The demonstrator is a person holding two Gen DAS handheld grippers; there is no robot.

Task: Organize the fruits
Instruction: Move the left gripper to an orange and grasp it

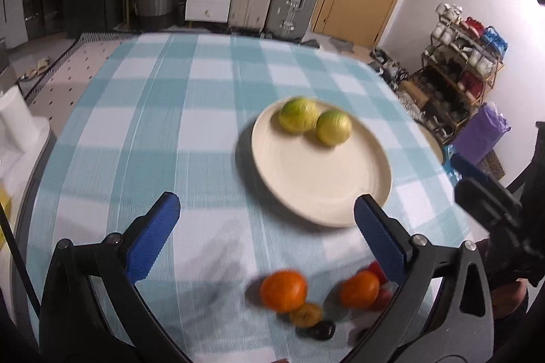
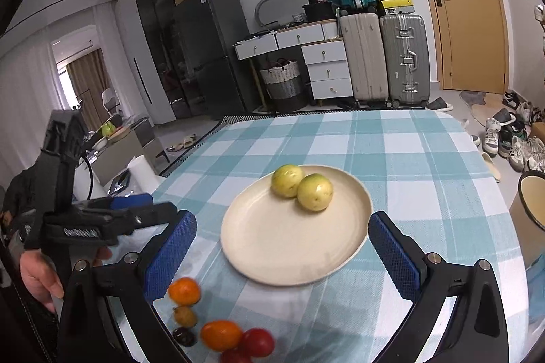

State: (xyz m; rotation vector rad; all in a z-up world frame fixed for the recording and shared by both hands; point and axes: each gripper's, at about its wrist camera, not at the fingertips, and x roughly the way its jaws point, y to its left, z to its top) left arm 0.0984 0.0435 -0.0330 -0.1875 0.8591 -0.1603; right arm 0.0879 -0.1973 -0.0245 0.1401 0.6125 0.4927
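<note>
Now both grippers' fingers wide apart, empty: left gripper, right gripper; two yellow-green fruits on plate.

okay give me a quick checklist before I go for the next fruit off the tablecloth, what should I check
1. Left gripper open, nothing between the fingers: ok.
2. Right gripper open and empty: ok.
3. Plate has bare room beside the two yellow-green fruits: ok.
4. Loose fruits in view near the grippers, including two oranges: ok.
5. Second dish at the table's right edge, contents: cannot tell.
</note>
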